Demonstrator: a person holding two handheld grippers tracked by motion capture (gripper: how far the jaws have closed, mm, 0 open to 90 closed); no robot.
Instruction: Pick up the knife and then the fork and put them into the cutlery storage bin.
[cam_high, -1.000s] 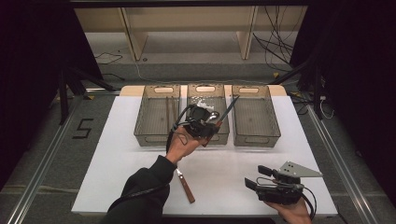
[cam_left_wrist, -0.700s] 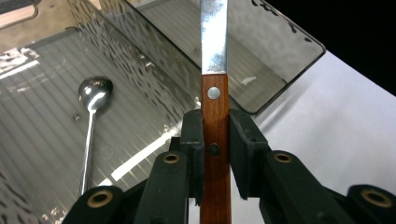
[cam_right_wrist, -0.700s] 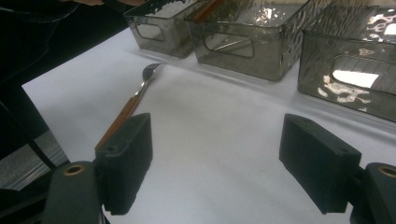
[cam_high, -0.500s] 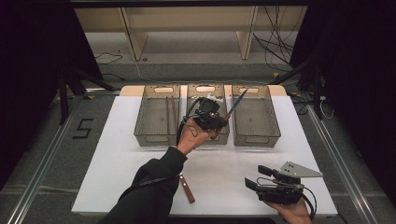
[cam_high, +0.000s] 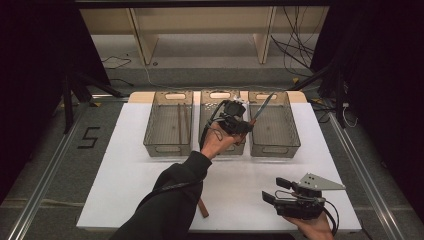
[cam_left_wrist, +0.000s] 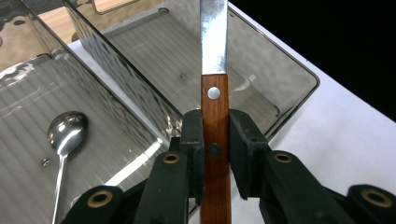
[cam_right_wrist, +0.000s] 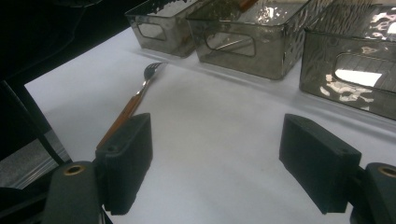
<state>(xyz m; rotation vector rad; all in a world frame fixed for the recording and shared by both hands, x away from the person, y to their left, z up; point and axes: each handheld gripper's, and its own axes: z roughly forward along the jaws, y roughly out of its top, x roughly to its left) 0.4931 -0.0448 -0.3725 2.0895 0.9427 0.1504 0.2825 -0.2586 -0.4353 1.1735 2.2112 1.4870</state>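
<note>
Wooden-handled and steel-bladed, the knife sits clamped between the jaws of the left hand-held gripper, blade pointing up and away over the right-hand bin of three smoky plastic bins lined along the far edge of the white tabletop. From the left gripper view the pads press the handle just below its upper rivet, so most of the knife's length stands beyond the grip. The middle bin holds a spoon; the left bin holds what look like a pair of thin sticks, though the high view is too coarse to be sure. The right hand-held gripper rests near the tabletop's front right corner with its jaws wide apart and nothing between them, and a wooden-handled fork lies on the tabletop before it. The risk I see: let go from this height, the knife could strike the bin's rim, tip, and bounce out, or pivot in the pads beforehand.
</note>
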